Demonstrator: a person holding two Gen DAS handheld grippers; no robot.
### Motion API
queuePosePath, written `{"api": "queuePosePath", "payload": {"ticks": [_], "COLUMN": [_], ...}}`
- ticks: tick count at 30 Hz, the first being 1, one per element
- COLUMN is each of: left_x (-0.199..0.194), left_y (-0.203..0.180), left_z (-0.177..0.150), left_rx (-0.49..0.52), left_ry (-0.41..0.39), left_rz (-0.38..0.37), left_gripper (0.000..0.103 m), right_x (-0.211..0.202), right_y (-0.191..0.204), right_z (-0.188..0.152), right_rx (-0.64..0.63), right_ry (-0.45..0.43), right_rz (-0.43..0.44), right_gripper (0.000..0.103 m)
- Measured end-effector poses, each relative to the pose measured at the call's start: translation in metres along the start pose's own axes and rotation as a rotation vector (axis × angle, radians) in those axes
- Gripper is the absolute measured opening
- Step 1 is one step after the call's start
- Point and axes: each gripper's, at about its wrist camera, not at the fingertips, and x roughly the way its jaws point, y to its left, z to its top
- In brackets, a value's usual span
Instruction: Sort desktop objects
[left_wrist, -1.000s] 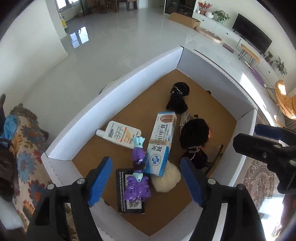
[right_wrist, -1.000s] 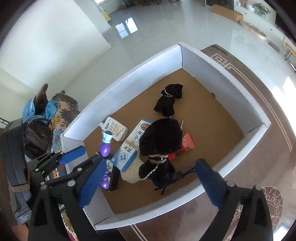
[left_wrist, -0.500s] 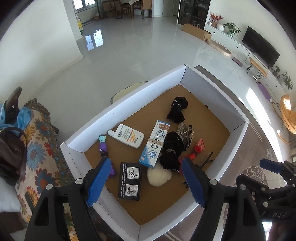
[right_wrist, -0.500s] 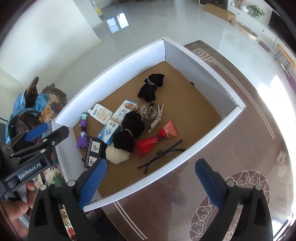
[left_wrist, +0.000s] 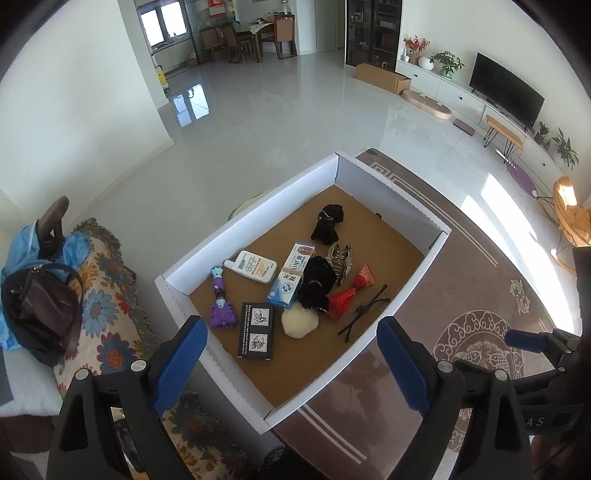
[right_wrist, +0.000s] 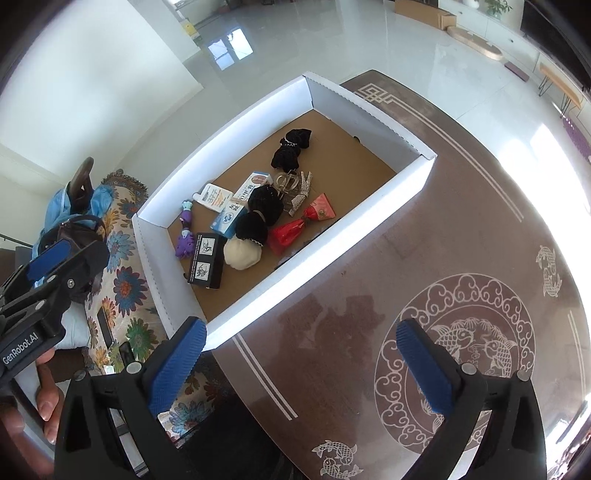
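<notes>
The box has white walls and a brown floor. Inside lie a purple toy, a black card, a cream puff and red pouches. The brown tabletop carries white fish patterns; the cloth is floral.

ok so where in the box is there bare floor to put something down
Bare brown floor lies in the far end of the white cardboard box, beyond the lone black plush toy, and along the near end behind the black rectangular case. The middle is crowded around the blue-and-white carton.

Glossy white floor, TV, sunlit.
</notes>
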Motion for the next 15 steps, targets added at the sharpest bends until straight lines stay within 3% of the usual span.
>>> {"api": "queuePosePath", "payload": {"ticks": [3,8,12,15], "left_x": [-0.007,-0.01,-0.013,-0.016], "left_y": [0.008,0.027,0.034,0.045], "left_z": [0.004,0.015,0.031,0.038], "left_rx": [-0.034,-0.076,-0.038,-0.073], "left_ry": [0.013,0.035,0.024,0.005], "left_rz": [0.002,-0.061,0.004,0.026], "left_gripper": [0.094,0.094,0.094,0.094], "right_x": [-0.004,-0.031,-0.056,-0.062], "right_y": [0.007,0.03,0.059,0.076], "right_z": [0.005,0.039,0.07,0.085], "right_rx": [-0.011,-0.044,-0.135,-0.186], "right_ry": [0.023,-0.058,-0.148,-0.187], "right_rz": [-0.024,-0.04,-0.064,-0.075], "right_gripper": [0.103,0.103,0.103,0.103]}}
